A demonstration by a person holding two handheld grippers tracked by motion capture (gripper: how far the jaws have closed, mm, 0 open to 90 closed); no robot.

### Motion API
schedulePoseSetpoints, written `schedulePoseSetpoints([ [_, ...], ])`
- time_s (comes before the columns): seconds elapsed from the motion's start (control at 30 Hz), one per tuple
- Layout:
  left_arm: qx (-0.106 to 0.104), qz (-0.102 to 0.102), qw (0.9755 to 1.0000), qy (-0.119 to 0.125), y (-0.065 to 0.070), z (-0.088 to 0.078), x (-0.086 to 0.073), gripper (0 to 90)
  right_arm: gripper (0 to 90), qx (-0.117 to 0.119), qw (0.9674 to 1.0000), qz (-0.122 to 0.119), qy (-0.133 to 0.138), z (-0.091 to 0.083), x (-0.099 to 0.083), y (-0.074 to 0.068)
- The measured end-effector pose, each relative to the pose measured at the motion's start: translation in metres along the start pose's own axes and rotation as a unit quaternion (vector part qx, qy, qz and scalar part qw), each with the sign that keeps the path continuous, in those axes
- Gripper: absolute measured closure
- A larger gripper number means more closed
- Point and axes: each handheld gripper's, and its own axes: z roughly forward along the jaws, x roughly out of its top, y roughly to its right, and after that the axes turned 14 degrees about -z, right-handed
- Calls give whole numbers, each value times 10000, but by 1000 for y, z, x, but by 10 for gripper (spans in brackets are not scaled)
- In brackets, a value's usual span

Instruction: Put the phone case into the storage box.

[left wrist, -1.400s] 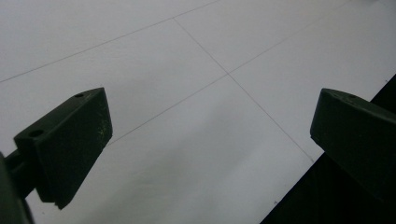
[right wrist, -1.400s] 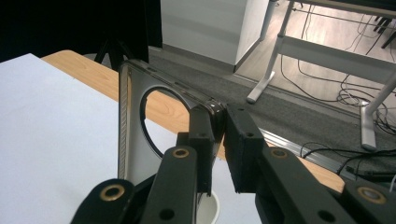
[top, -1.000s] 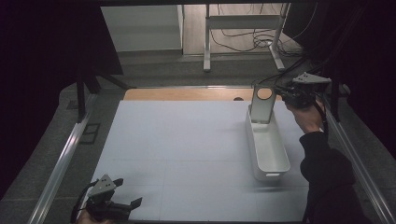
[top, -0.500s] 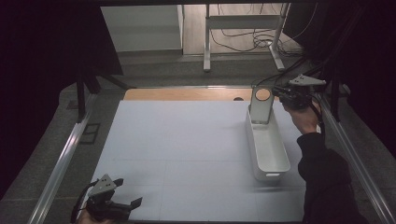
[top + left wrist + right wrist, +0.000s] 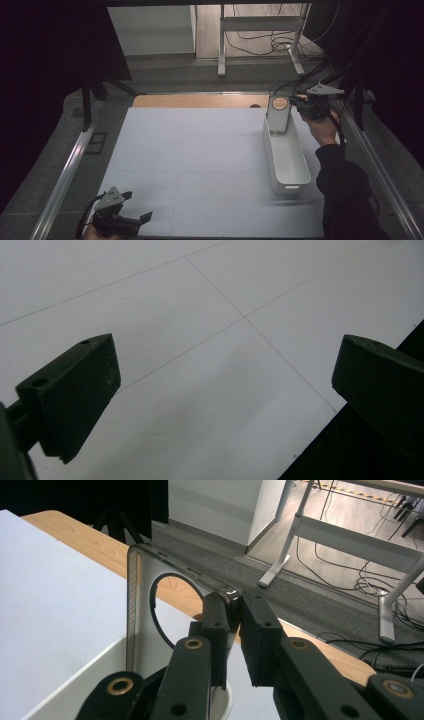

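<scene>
A clear flat case (image 5: 278, 114) with a round hole stands upright in the far end of a long white bin (image 5: 270, 155) at the right of the white mat. My right gripper (image 5: 296, 103) is shut on the case's upper right edge. In the right gripper view the two black jaws (image 5: 235, 615) pinch the thin edge of the case (image 5: 142, 595) above the bin rim (image 5: 90, 672). My left gripper (image 5: 137, 206) rests low at the mat's near left corner, jaws wide apart. In the left gripper view it (image 5: 225, 385) has only bare mat between the jaws.
The white mat (image 5: 200, 150) covers most of the table, with a wooden strip (image 5: 200, 101) showing at the far edge. Metal rails (image 5: 70, 165) run along both sides. Desk legs and cables (image 5: 260, 35) lie on the floor beyond.
</scene>
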Motion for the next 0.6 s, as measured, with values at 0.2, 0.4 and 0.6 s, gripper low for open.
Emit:
schedulePoseSetpoints([
  [0.2,5,-3,10000,-5,0,0,0,0,812,-37,10000,-25,32,1,-3,0],
  [0.4,4,0,10000,-6,0,0,0,1,810,-49,10000,-20,17,2,-7,0],
  [0.6,11,9,10000,-10,0,0,0,1,809,-75,10000,-6,34,4,-9,0],
])
